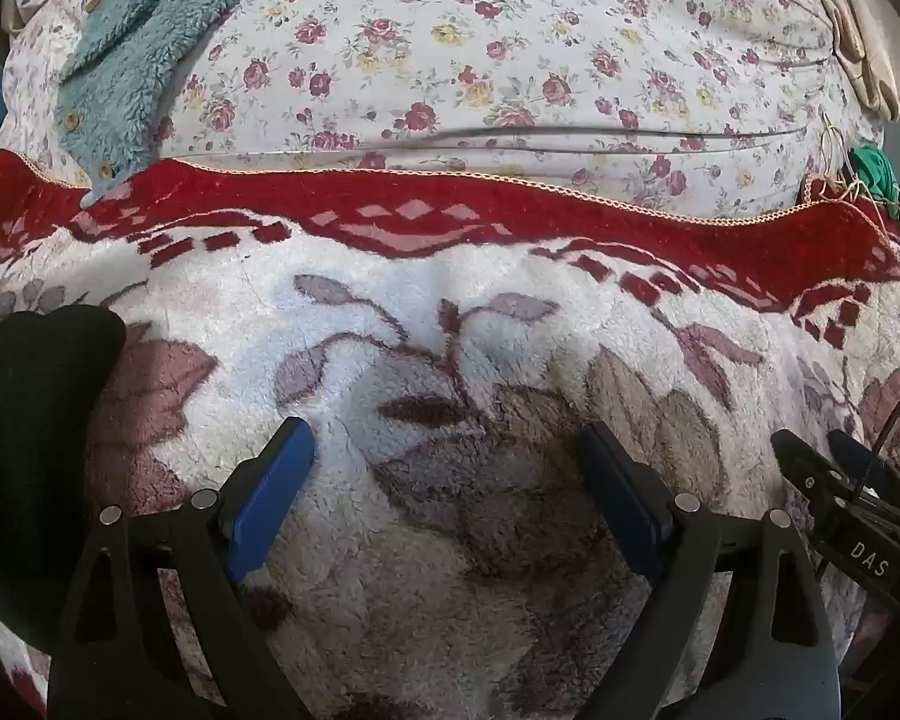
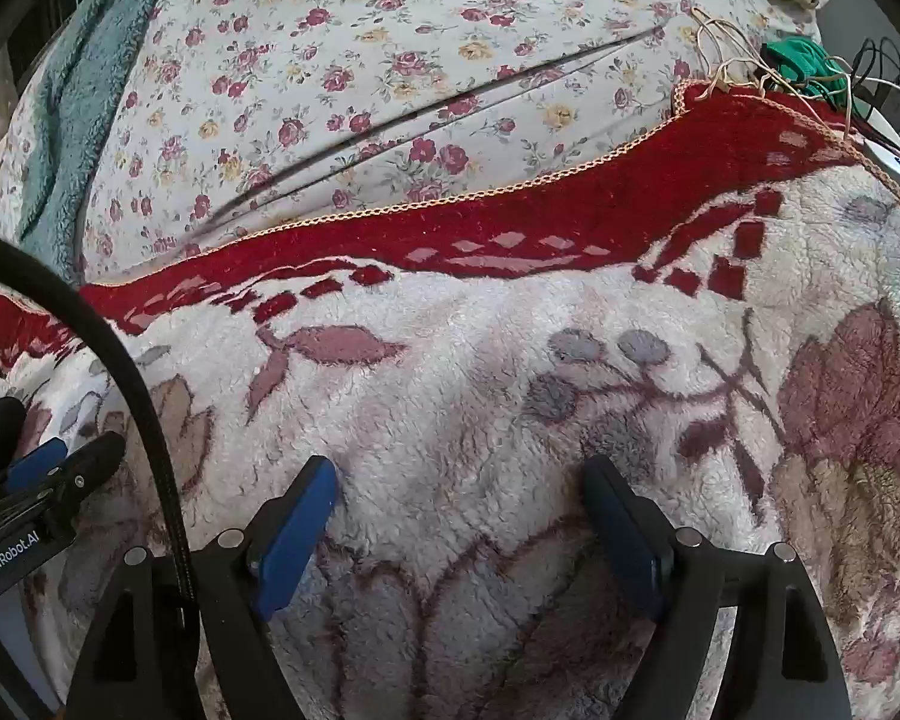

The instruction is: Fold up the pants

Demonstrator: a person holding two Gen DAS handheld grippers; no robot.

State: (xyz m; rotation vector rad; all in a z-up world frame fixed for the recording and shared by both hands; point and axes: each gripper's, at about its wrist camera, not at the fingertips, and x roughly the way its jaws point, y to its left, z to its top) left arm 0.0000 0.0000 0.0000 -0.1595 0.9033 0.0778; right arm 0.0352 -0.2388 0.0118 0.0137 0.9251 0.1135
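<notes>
- Left wrist view: the left gripper (image 1: 444,450) hangs with jaws spread wide and empty over the fleece blanket (image 1: 450,312). A black garment (image 1: 24,420), probably the pants, lies bunched at the near left edge; soft, limp and light, best pinched at a hem or waistband.
- Right wrist view: the right gripper (image 2: 459,492) is likewise wide open and empty above the blanket; no pants show here.

Fleece blanket (image 1: 450,330) in front, floral sheet (image 1: 510,60) behind, pants (image 1: 24,420) at left
</notes>
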